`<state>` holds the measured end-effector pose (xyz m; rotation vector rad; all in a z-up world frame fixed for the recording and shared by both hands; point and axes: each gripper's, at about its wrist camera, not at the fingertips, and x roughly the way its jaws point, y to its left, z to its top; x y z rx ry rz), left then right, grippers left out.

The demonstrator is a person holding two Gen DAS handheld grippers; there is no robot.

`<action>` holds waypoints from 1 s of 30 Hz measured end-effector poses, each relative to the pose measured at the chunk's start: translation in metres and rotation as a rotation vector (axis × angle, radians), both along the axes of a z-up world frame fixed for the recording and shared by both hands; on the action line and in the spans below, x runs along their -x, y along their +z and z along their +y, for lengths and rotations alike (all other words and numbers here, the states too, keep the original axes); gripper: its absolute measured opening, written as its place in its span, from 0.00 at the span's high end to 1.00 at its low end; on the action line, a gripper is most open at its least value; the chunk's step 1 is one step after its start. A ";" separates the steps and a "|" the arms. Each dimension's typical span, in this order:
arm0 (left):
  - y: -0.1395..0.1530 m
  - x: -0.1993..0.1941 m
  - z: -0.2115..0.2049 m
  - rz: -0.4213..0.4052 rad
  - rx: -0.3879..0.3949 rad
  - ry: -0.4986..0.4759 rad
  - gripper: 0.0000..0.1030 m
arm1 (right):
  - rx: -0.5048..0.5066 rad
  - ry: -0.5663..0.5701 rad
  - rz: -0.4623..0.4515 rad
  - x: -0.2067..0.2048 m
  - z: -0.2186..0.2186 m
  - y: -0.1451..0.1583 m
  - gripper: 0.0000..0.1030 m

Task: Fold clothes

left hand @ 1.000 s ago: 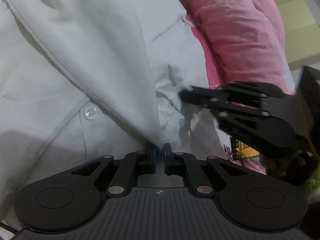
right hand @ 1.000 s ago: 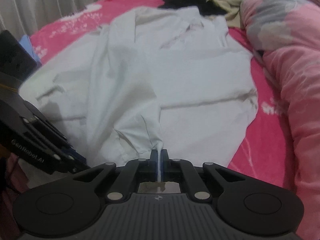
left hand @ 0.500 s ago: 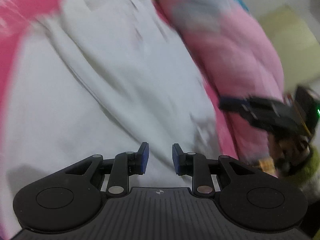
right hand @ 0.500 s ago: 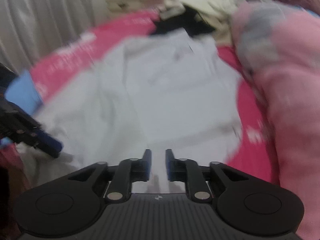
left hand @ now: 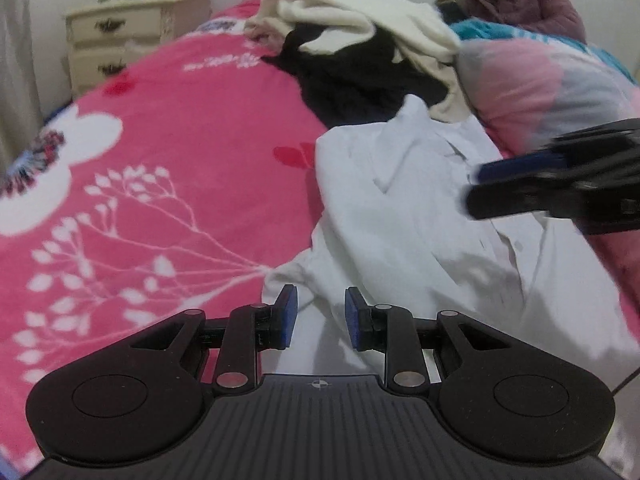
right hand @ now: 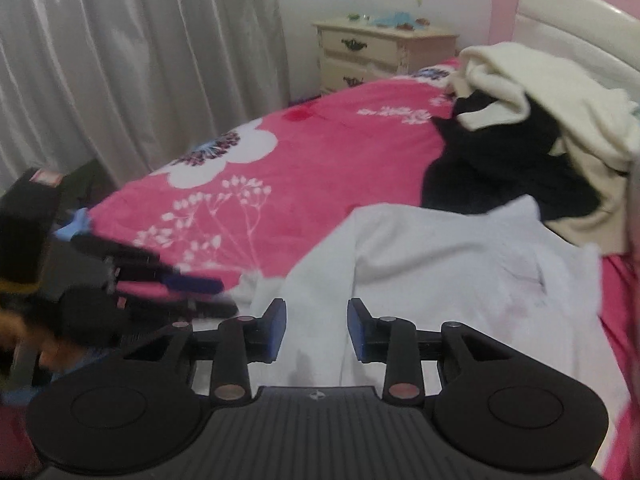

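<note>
White cotton shirt [left hand: 400,216] is lying rumpled on the pink floral blanket [left hand: 160,184], and with your left gripper [left hand: 318,312] and right gripper [right hand: 316,326] both spread wide holding nothing, pinch a clean edge, not bunched layers.

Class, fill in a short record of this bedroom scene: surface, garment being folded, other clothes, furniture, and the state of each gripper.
Surface: bed with pink floral blanket
Garment being folded: white shirt, lying partly folded on the blanket
Other clothes: black garment with a cream garment on it, beyond the shirt's collar
Furniture: cream nightstand beside the bed, grey curtain
Left gripper: open, holding nothing, over the shirt's edge
Right gripper: open, holding nothing, over the shirt
</note>
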<state>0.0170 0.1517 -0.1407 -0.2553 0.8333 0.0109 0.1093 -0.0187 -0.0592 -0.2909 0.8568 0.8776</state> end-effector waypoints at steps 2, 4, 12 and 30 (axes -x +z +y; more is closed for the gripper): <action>-0.006 -0.009 0.003 0.012 0.018 0.022 0.75 | 0.006 -0.001 0.013 -0.014 0.018 -0.009 0.65; -0.012 -0.015 0.006 0.029 0.035 0.022 0.75 | 0.018 -0.006 0.023 -0.027 0.033 -0.020 0.65; -0.024 -0.017 0.005 0.032 0.022 0.014 0.75 | 0.028 -0.077 0.124 -0.061 0.033 -0.058 0.97; -0.022 0.005 0.027 -0.001 0.058 -0.008 0.81 | -0.255 -0.325 0.298 -0.086 -0.057 -0.075 1.00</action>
